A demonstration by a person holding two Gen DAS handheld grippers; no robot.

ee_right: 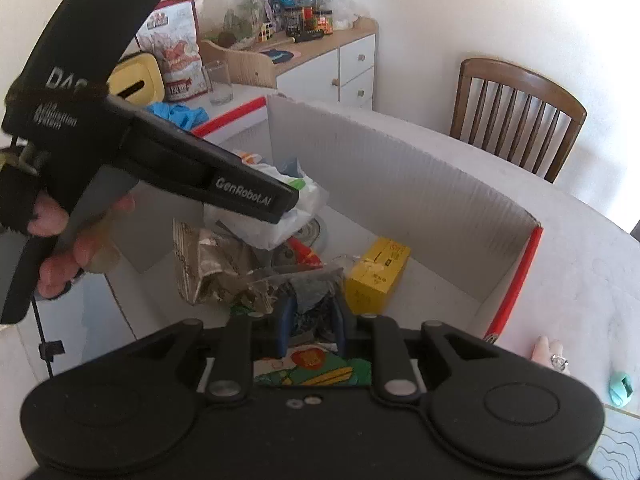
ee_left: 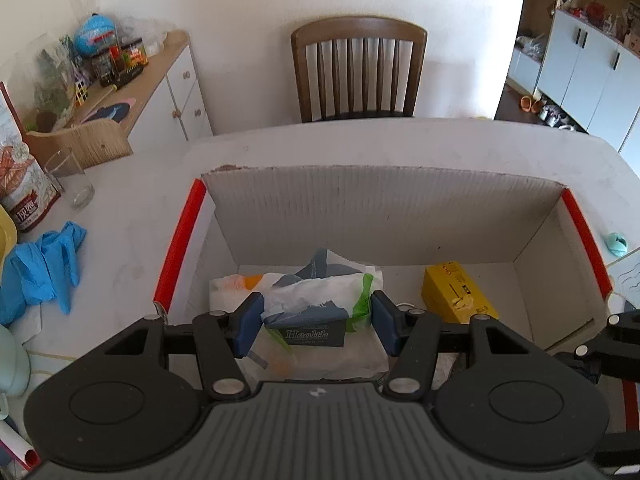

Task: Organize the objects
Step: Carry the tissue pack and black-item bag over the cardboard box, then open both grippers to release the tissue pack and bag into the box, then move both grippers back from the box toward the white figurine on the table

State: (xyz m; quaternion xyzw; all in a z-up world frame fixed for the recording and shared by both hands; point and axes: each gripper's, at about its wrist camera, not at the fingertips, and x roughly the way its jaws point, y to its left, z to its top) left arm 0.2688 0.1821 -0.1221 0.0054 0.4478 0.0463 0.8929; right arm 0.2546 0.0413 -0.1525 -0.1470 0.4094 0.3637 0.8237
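Cardboard box (ee_left: pixel 384 216): left gripper (ee_left: pixel 318 322) clamps a tissue pack (ee_left: pixel 316 304); right gripper (ee_right: pixel 310 318) pinches a crumpled wrapper (ee_right: pixel 256 280), yellow carton (ee_right: pixel 376 272) right.

Free floor is left in the white corrugated cardboard box (ee_left: pixel 384 216) between the crumpled white plastic bag (ee_left: pixel 320 288) and the yellow rectangular carton (ee_left: pixel 456 292); its far wall blocks passage.

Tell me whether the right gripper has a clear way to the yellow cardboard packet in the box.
Probably not yet: the right gripper is shut on a crumpled foil wrapper. The yellow packet lies uncovered just beside it.
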